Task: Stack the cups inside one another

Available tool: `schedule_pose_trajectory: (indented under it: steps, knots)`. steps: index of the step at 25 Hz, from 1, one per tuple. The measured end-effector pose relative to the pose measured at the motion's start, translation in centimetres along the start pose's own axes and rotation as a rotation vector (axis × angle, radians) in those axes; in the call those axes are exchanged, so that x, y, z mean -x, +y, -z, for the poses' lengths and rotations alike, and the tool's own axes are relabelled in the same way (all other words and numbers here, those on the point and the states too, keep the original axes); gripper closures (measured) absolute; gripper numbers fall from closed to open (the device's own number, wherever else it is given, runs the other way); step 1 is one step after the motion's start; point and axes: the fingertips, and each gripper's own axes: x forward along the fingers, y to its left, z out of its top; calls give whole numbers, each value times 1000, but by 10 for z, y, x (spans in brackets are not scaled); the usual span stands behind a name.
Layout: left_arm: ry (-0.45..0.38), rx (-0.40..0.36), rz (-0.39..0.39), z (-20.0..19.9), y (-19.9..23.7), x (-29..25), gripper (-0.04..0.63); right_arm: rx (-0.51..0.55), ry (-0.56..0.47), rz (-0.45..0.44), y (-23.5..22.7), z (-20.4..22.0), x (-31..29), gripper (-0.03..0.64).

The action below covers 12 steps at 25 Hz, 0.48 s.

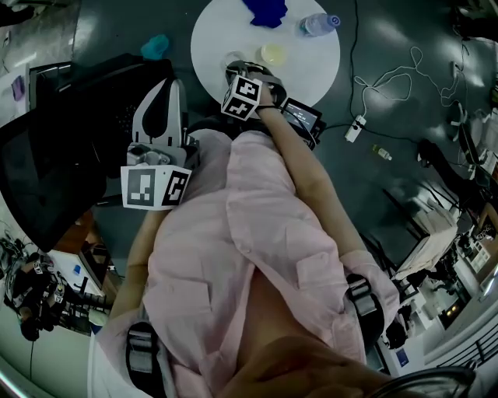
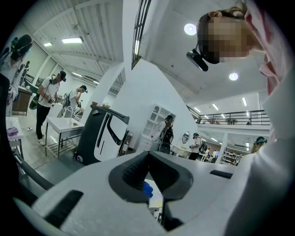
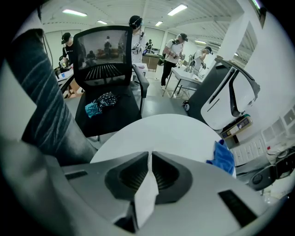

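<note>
R gripper (image 3: pixel 149 156) pinches 1 thin translucent cup (image 3: pixel 146 193) by its wall, at 7 o'clock edge of round white table (image 1: pixel 218 31). Yellowish cup (image 1: pixel 273 53) near, 2 o'clock of it. L gripper (image 2: pixel 147 156): ridged pads together, empty.

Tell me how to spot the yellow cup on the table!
Find the round white table on the dark floor. On it, the yellow cup sits between a blue cloth, a plastic bottle and a clear cup. It is the only pale yellow thing there, a small circle seen from above.
</note>
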Motion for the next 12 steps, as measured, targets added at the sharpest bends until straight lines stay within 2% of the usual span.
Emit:
schedule_pose_trajectory:
  steps: [12]
  knots:
    - [-6,-1,3,-1,0,4,578,-19,-32,41,-5,-8,13,581]
